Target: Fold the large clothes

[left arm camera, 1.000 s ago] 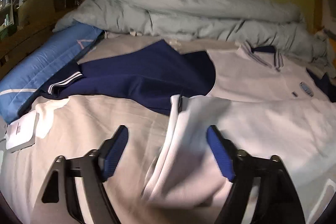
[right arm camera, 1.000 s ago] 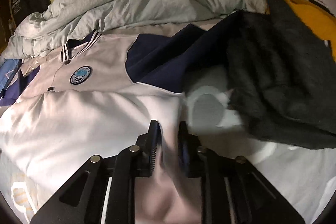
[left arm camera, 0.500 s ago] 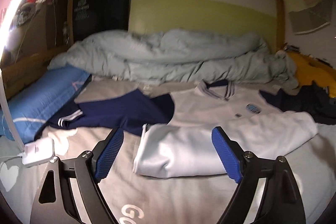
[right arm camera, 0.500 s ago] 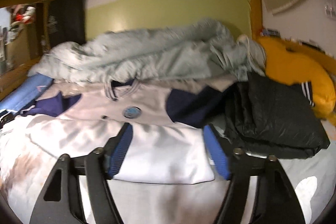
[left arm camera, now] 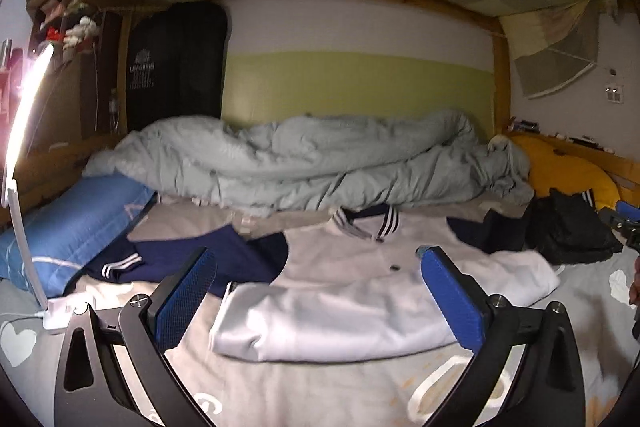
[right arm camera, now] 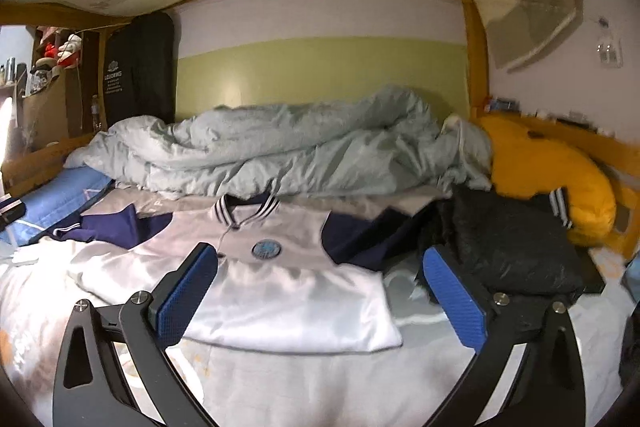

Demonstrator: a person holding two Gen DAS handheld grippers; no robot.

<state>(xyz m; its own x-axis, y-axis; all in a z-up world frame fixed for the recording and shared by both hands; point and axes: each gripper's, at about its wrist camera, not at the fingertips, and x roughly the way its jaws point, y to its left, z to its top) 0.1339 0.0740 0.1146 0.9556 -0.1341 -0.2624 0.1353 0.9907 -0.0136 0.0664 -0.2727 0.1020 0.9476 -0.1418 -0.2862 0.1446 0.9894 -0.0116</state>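
A white jacket [left arm camera: 344,291] with navy sleeves and a striped collar lies on the bed, its lower half folded up over its chest. In the right wrist view the same jacket [right arm camera: 288,291] shows a round blue badge. One navy sleeve [left arm camera: 192,255] is spread out to the left. My left gripper [left arm camera: 320,291] hangs above the bed in front of the jacket, its jaws still opening, nothing between them. My right gripper [right arm camera: 320,291] is likewise raised over the fold, jaws opening and empty. The right gripper's tip shows at the left wrist view's right edge.
A crumpled pale green duvet [left arm camera: 304,163] lies along the back wall. A blue pillow [left arm camera: 76,223] and a lit desk lamp [left arm camera: 24,115] stand at the left. A black garment [right arm camera: 508,239] and a yellow cushion [right arm camera: 552,175] lie at the right. Grey printed bedsheet [left arm camera: 320,391] in front.
Both grippers let go of the jacket's hem, opened wide and rose back from the bed. The folded-up lower half now rests on the jacket's chest.
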